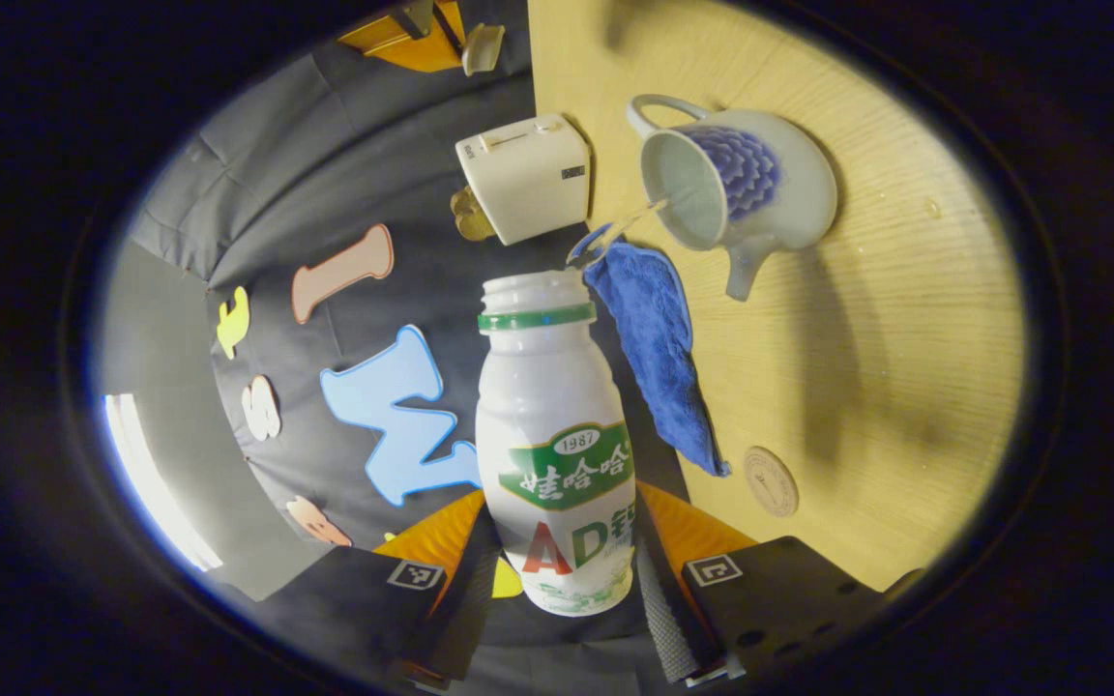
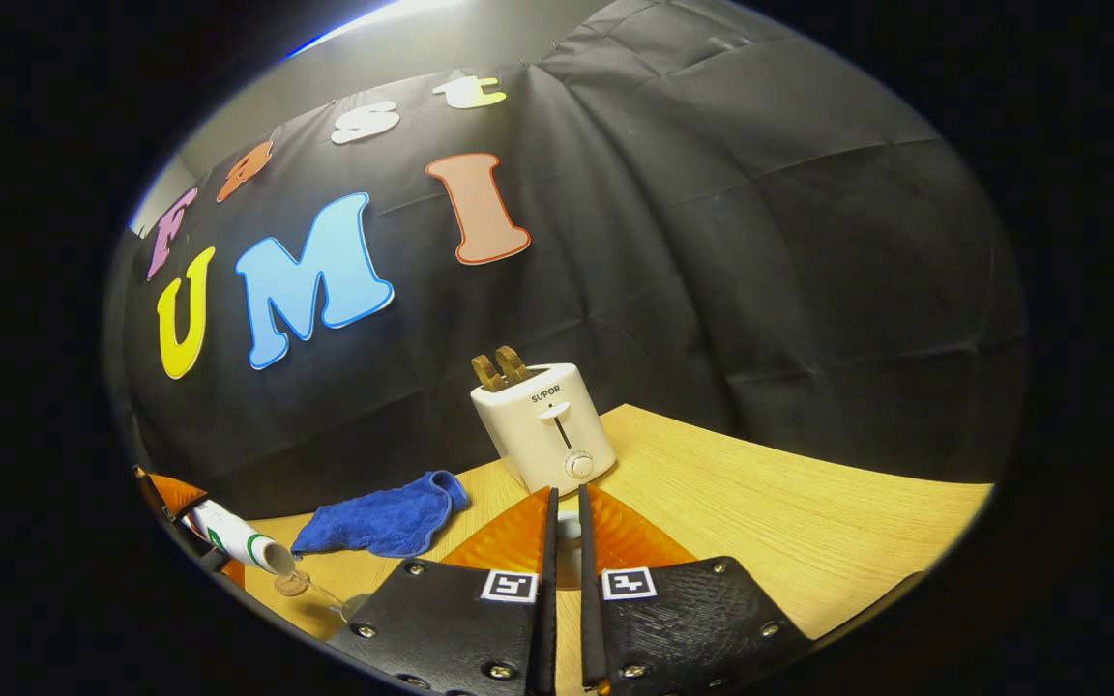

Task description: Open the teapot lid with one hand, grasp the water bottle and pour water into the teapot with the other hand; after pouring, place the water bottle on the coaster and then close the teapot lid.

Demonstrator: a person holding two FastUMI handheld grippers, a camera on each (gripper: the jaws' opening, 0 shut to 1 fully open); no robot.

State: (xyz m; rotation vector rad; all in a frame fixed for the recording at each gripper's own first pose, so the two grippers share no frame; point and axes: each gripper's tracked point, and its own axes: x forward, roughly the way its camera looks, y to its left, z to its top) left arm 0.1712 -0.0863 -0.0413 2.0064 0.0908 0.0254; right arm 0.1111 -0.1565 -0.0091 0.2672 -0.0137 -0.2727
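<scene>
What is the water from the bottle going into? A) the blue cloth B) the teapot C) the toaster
B: a thin stream runs from the tilted water bottle, held by the left gripper, into the open teapot.

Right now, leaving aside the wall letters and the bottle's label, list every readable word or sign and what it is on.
"SUPOR": front of the toaster.
Coaster stamp: too small to read.
Square coded markers on the right gripper: no words.
</scene>
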